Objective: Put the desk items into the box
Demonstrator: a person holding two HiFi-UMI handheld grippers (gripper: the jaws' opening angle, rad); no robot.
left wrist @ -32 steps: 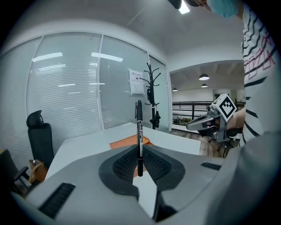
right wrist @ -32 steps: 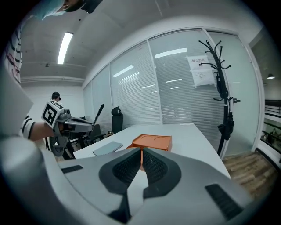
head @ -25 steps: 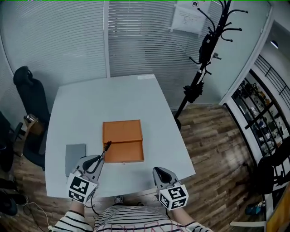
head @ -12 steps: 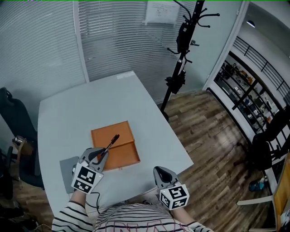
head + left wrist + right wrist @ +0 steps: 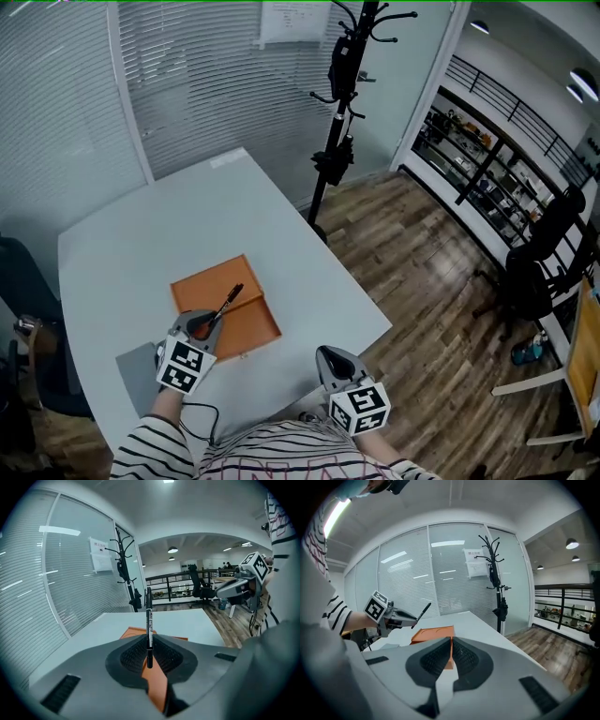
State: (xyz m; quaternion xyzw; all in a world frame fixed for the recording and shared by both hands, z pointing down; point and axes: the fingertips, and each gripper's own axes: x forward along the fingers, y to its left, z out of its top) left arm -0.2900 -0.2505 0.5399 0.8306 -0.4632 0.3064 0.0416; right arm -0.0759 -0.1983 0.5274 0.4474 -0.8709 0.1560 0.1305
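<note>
While the left gripper (image 5: 204, 326) pinches the pen (image 5: 228, 300) by one end between its fingers over the orange box (image 5: 208, 281) on the surface (image 5: 122, 253), a careless release could swivel it outside; the right gripper (image 5: 334, 357) waits, fingers together and empty.

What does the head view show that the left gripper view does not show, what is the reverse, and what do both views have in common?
Only the head view: a grey flat pad lying on the table at the person's left, and the marker cube of the left gripper.
Only the left gripper view: that gripper's jaws from close behind, shut on the black pen, which stands upright between them.
Both: the pen, the orange box, the coat rack and the right gripper.
</note>
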